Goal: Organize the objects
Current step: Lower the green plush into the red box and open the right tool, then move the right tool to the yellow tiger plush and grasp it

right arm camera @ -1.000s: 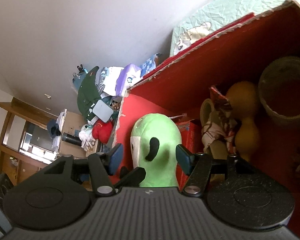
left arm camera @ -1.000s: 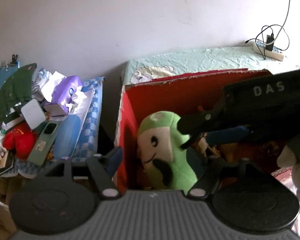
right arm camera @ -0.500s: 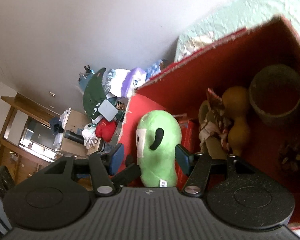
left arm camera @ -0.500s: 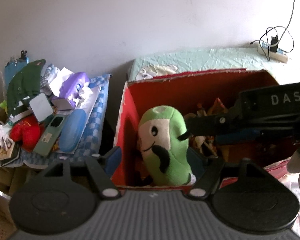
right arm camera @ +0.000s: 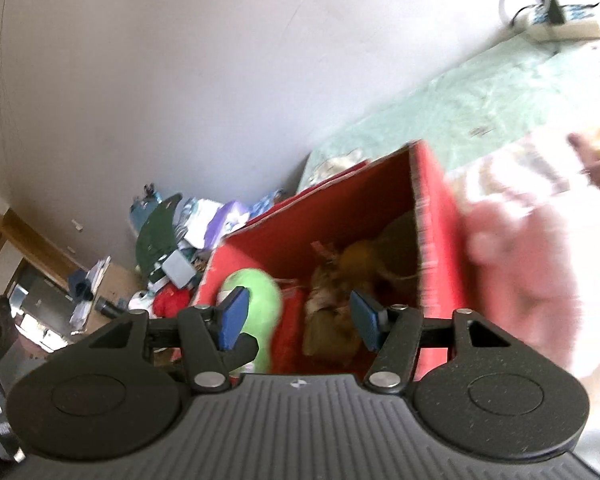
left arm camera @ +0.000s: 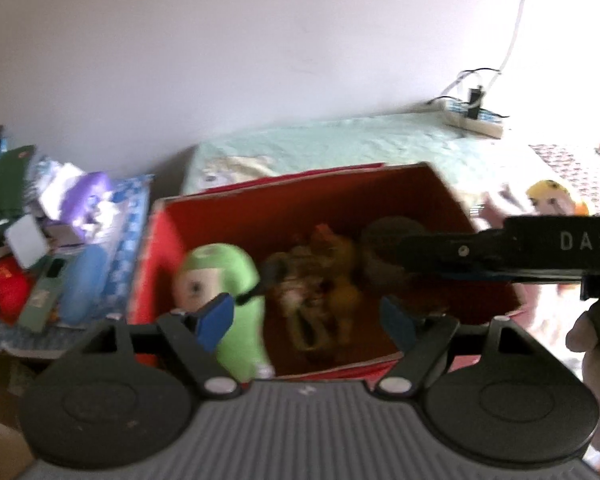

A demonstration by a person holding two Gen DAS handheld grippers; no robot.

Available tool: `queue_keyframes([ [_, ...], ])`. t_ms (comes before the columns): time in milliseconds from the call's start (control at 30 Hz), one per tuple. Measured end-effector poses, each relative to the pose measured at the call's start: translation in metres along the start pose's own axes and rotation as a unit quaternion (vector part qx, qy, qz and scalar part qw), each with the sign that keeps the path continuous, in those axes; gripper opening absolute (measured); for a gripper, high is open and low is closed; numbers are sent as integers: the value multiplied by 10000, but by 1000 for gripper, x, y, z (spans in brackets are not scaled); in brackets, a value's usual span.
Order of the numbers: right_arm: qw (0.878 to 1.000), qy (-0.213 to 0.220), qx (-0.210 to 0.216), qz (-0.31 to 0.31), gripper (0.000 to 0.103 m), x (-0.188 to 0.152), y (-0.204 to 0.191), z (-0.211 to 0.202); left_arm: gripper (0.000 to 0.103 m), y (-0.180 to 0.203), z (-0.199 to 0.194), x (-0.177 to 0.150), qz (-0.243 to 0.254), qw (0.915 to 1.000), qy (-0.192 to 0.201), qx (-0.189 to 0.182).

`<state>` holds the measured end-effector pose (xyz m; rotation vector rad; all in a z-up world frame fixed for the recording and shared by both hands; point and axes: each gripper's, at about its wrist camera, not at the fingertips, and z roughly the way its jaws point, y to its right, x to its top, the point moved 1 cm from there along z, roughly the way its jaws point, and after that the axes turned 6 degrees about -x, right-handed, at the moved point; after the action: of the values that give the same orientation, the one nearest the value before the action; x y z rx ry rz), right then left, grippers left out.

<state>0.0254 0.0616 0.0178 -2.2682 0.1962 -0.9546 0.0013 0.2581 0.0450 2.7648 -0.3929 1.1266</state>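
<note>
One green plush toy [left arm camera: 224, 300] stands inside the red box [left arm camera: 440, 184], at its left end beside brown figurines [left arm camera: 324, 280]. Left gripper [left arm camera: 308, 316]: jaws have just been opening, nothing between the pads. Right gripper [right arm camera: 296, 320]: jaws apart, empty. Risk: the plush looks top-heavy; a passing finger could tip it.

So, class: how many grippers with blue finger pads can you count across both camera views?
2. The left gripper hangs open at the red box's near edge, beside the green plush toy. The right gripper hangs open over that box. Neither holds anything.
</note>
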Motion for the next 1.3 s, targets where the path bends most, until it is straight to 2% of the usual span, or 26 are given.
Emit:
queue_keyframes([
  [100,9998,142,-96,-62,61,4,19,-21,80,24,2,5,-29,9995,-10,-330],
  [233,9988,288,-338,-192,61,10,49,-50,79,62,6,12,-58,9983,41,-586],
  [400,9970,357,-629,-285,61,21,90,-83,88,115,21,19,6,9959,116,-895],
  [567,9958,402,-780,-243,60,28,130,-111,93,167,49,25,-97,9917,-101,-1279],
  [833,9936,485,-1014,-143,61,40,171,-134,95,230,77,29,-138,9909,-343,-1293],
  [1000,9925,527,-1099,-45,61,43,188,-144,95,255,93,30,-68,9918,-614,-1120],
  [1100,9923,512,-1128,-22,61,44,194,-146,95,270,99,31,185,9897,-860,-1131],
  [1300,9921,481,-1157,21,61,42,200,-146,95,286,106,30,289,9910,-986,-859],
])
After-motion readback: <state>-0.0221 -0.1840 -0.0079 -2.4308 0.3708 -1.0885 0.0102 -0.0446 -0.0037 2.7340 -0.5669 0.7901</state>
